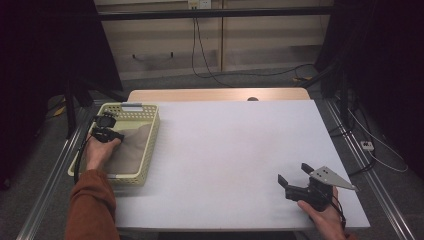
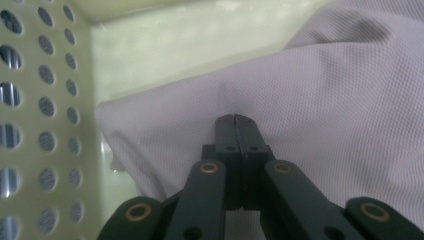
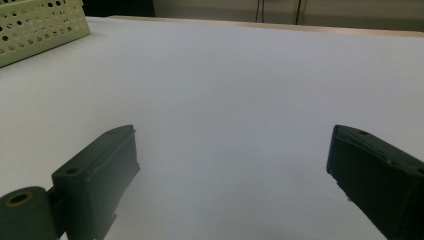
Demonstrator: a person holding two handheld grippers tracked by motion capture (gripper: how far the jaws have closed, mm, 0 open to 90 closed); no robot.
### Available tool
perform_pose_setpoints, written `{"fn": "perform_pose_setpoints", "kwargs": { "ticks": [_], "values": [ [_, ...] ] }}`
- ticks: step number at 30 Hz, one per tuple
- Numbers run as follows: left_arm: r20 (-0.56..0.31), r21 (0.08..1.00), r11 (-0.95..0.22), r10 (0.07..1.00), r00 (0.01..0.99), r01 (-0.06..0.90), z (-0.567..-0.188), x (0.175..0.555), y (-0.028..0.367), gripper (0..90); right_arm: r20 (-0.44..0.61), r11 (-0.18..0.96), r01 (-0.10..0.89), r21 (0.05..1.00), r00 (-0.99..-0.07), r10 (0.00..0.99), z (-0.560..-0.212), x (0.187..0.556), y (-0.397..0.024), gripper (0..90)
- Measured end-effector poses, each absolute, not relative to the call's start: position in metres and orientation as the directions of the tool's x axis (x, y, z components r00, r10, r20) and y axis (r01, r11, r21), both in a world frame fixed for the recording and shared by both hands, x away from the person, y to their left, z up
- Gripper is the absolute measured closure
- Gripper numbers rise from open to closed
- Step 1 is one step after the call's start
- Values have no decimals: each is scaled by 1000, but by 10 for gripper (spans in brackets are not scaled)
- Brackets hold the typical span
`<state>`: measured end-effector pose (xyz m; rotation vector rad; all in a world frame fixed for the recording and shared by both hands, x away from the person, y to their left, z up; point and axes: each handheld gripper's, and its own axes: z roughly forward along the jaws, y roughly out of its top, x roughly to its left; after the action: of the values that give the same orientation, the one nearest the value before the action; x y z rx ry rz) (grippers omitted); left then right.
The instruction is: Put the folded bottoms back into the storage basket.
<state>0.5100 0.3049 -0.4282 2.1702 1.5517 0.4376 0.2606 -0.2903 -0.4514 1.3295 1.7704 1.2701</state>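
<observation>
A pale yellow perforated basket stands at the table's left edge with a beige-grey cloth lying in it. My left gripper reaches down into the basket. In the left gripper view its jaws are closed together on the cloth, and a crease runs up from the tips. The basket wall rises close at the left. My right gripper rests near the table's front right corner. Its jaws stand wide apart over bare table with nothing between them.
The white table stretches between the two hands. The basket's corner appears far off in the right gripper view. A wooden board lines the table's far edge, with cables on the floor beyond it.
</observation>
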Motion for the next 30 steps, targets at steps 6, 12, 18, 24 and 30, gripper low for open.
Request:
{"fn": "perform_pose_setpoints", "kwargs": {
  "ticks": [6, 12, 18, 24, 30],
  "values": [
    [-4, 558, -270, 945, 328, 784, -433, 514, 304, 900, 92, 47, 387, 921, -332, 939, -452, 261, -291, 58],
    [-20, 544, -265, 944, 328, 796, -434, 511, 311, 900, 90, 48, 385, 922, -333, 939, -451, 260, -291, 58],
    [-36, 549, -236, 952, 305, 802, -434, 510, 316, 900, 88, 51, 384, 922, -334, 938, -451, 260, -291, 58],
    [-57, 526, -240, 947, 315, 816, -432, 506, 316, 900, 89, 49, 385, 922, -333, 939, -451, 261, -291, 59],
    [-58, 541, -229, 950, 308, 809, -433, 505, 318, 900, 89, 50, 386, 921, -332, 939, -451, 261, -291, 59]
  ]
}}
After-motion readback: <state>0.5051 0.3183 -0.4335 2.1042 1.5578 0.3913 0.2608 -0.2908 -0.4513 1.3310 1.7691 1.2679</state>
